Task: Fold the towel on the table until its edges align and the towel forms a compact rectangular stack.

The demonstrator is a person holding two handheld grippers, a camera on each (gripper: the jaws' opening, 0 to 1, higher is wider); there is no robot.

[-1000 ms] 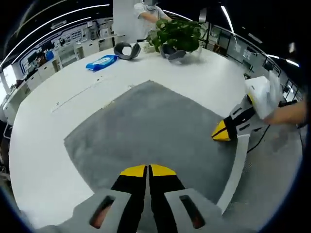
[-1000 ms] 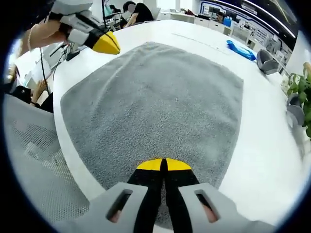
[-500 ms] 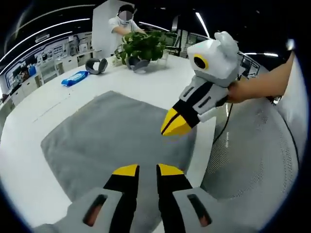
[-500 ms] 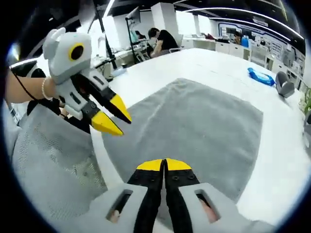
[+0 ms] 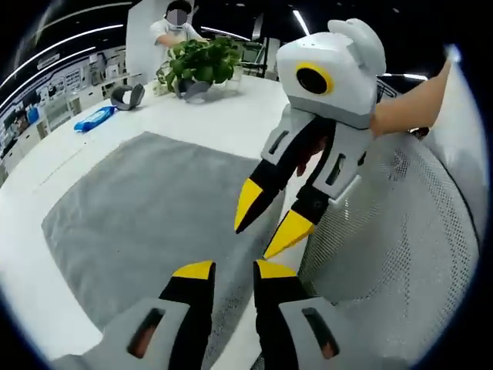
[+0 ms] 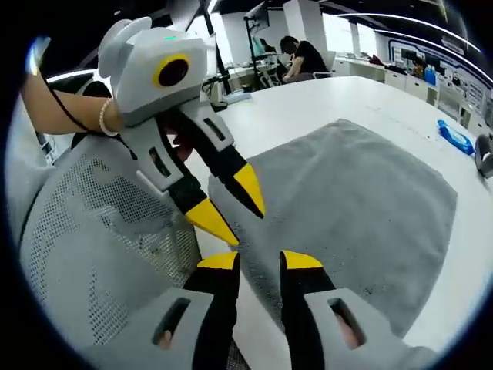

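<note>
A grey towel [image 5: 146,208] lies spread flat and unfolded on the white round table [image 5: 231,116]. In the left gripper view my left gripper [image 5: 235,271] stands open over the towel's near edge, with nothing between its jaws. The right gripper [image 5: 266,223] comes in from the right, also open, its yellow tips just ahead of mine. In the right gripper view the towel [image 6: 362,208] stretches away to the right. My right gripper [image 6: 260,264] is open at the table's edge, and the left gripper [image 6: 231,206] hangs open just in front of it.
A grey mesh chair [image 5: 400,254] stands at the table's near edge and also fills the left of the right gripper view [image 6: 92,254]. Far across the table are a potted plant [image 5: 196,62], a blue pack [image 5: 94,118] and a grey curved object [image 5: 127,96]. People sit beyond.
Both grippers went from shut to open. They have drawn back to the table's near edge by the chair and now sit close together, tips almost meeting. The towel lies as before.
</note>
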